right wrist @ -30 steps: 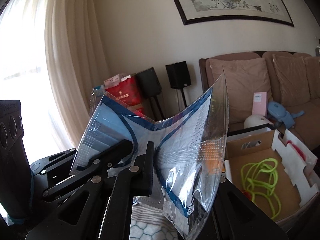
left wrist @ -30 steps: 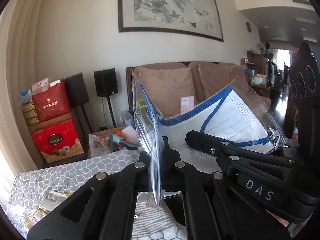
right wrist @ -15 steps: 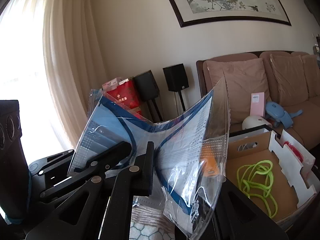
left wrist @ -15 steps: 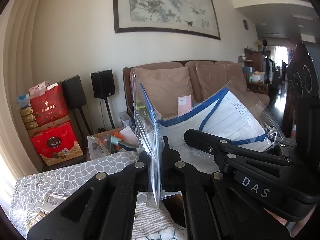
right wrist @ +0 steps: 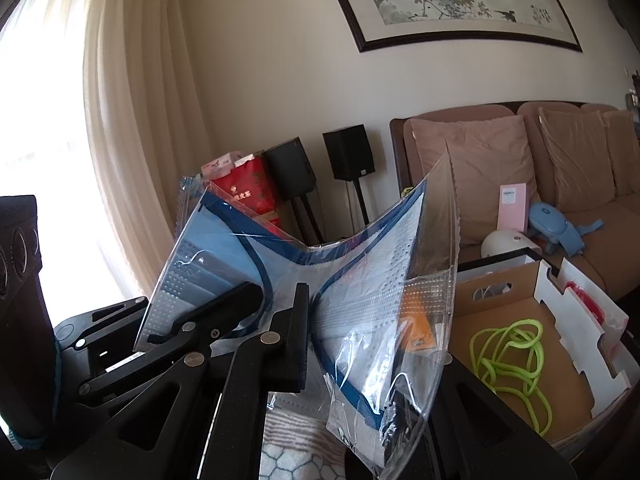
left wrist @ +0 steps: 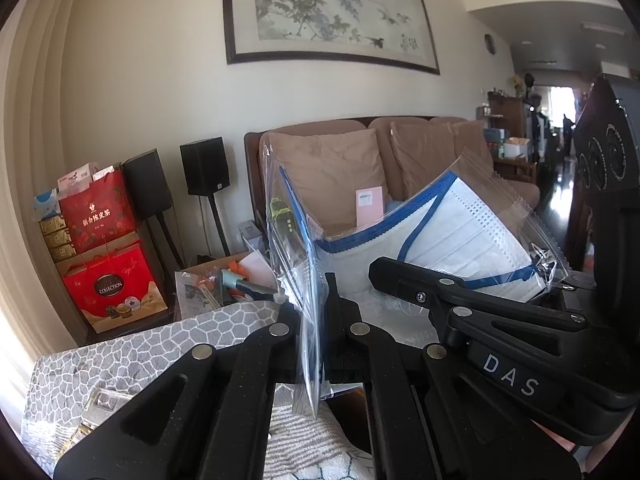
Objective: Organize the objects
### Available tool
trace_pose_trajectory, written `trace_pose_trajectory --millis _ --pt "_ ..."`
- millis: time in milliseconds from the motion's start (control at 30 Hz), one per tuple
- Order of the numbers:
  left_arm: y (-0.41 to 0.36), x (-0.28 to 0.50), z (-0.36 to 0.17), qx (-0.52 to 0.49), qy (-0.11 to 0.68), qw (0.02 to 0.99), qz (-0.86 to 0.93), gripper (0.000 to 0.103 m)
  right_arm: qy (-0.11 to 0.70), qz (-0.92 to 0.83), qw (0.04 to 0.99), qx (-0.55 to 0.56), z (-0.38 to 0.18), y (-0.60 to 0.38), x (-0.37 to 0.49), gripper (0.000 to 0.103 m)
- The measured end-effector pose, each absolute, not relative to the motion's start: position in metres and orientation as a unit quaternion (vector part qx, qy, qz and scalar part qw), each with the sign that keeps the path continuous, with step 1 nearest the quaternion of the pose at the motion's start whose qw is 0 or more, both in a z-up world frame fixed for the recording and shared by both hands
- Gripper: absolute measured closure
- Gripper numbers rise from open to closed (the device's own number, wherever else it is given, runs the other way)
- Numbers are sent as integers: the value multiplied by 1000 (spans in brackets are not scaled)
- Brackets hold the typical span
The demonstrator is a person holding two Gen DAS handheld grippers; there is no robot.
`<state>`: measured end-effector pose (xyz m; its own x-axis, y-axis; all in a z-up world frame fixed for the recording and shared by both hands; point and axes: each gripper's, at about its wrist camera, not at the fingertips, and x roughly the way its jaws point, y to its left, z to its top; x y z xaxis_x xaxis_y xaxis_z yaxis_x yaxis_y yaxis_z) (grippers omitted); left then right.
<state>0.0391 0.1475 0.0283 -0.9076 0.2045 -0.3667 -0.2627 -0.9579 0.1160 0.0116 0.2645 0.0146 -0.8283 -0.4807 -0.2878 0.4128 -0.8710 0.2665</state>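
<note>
Nothing has shifted: both my left gripper (left wrist: pixel 320 320) and right gripper (right wrist: pixel 316 320) stay clamped on the clear plastic pouch of blue-edged face masks (left wrist: pixel 460 236), bowed between them above the grey-patterned tabletop (left wrist: pixel 132 352). I judge it awaits placing, perhaps in the cardboard box (right wrist: pixel 560 344).

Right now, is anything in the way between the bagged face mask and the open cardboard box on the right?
Nothing visible does. The bagged face mask is held up between both tools, left tool and right tool, and the cardboard box beside it stands open, holding only a green cord in view.
</note>
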Motion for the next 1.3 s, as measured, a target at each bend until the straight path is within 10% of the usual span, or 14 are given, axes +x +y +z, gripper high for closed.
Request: trace_pose_trajectory --millis 1300 --pt "170 31 27 -182 111 134 968 101 -108 -955 215 175 15 288 7 94"
